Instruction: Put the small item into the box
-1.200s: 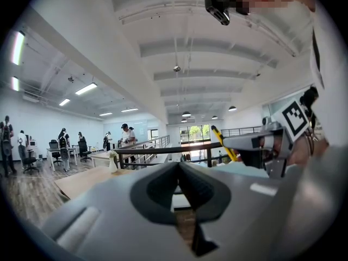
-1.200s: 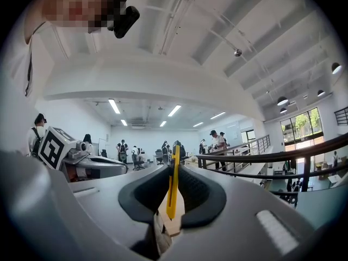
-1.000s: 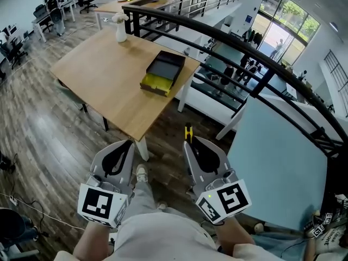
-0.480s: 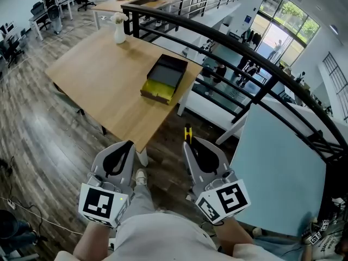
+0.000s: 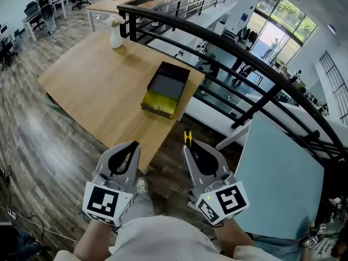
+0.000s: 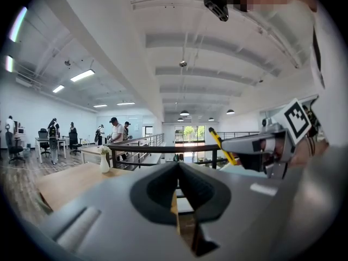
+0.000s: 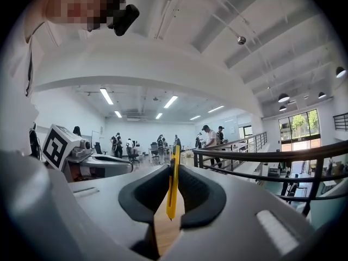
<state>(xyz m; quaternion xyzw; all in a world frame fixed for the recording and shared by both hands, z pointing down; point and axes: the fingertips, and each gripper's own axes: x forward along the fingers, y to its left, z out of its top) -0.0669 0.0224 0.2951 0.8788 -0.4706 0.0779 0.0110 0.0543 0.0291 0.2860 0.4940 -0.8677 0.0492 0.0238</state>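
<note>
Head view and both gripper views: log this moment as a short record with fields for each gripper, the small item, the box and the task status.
left gripper: jaws together, nothing between them
right gripper: jaws shut on the small yellow item
small yellow item: slim, sticks out past the jaw tips
box: open, on the wooden table near its railing-side edge, looks empty
other: white vase at the table's far corner
status: item not yet in the box; both grippers held short of the table
</note>
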